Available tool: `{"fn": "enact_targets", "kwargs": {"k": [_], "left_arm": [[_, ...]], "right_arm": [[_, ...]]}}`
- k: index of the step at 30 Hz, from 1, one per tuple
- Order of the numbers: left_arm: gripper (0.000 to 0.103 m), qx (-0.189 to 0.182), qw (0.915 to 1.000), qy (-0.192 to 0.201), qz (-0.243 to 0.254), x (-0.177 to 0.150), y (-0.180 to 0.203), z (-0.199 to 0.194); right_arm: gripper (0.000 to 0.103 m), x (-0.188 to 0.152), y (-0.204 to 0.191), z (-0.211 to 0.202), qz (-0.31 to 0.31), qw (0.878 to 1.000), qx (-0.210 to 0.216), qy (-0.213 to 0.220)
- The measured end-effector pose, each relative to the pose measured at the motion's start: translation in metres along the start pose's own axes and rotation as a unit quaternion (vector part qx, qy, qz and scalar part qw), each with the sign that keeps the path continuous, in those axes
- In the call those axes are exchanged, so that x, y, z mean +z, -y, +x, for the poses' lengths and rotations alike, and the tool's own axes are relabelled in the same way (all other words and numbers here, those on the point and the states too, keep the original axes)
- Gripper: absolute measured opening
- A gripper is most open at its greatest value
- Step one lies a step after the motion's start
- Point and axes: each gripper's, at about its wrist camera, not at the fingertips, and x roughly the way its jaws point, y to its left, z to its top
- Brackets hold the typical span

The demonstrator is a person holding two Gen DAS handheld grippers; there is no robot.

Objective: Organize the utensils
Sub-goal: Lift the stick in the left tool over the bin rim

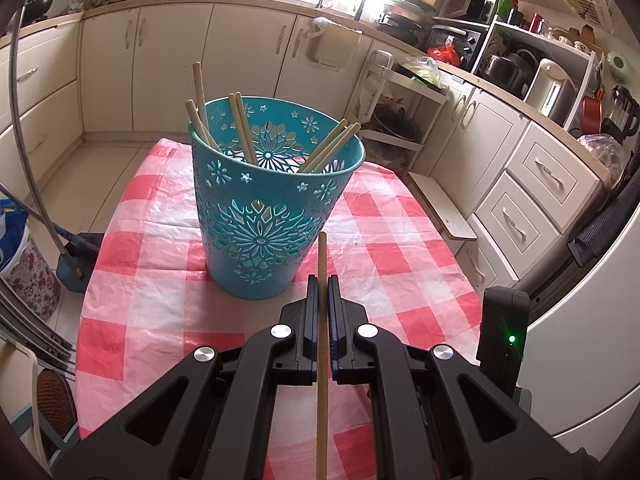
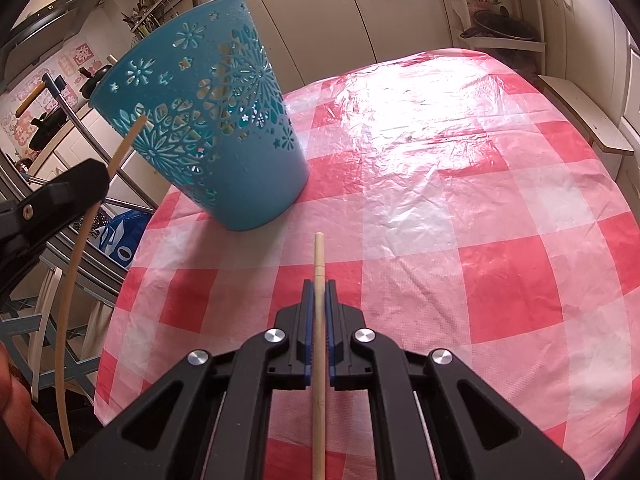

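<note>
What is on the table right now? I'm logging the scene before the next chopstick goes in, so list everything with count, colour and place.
Basket: one, teal, cut-out flowers, upright on the table.
Chopsticks in basket: about seven, pale wood, leaning on its rim.
Tablecloth: one, red-and-white check, covering the table.
Left chopstick: one, pale wood, gripped.
Right chopstick: one, pale wood, gripped.
Left gripper: black, shut.
Right gripper: black, blue pads, shut.

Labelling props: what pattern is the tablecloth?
Red-and-white checks on the tablecloth; clearest in right wrist view.
</note>
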Motion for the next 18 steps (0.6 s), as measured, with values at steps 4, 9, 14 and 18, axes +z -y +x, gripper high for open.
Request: {"fn": "enact_targets", "kwargs": {"k": [4,9,14,18], "left_arm": [[0.004,-0.002,1.0000,0.002,-0.003,0.002,-0.001,-0.001],[0.004,-0.013,0.9997,0.015,-0.015,0.010,-0.010,-0.009],[0.004,-0.030,0.9979,0.036,-0.044,0.023,-0.030,-0.023],[0.004,-0.055,0.9953,0.035,-0.072,0.030,-0.044,-0.027]], "right_arm": [[0.006,0.000,0.002,0.000,0.003,1.000,0.002,0.000],[0.006,0.000,0.004,-0.001,0.007,1.000,0.007,0.001],[0.006,0.000,0.001,-0.003,0.008,1.000,0.015,0.004],[0.006,0.000,0.001,-0.006,0.010,1.000,0.022,0.008]]}}
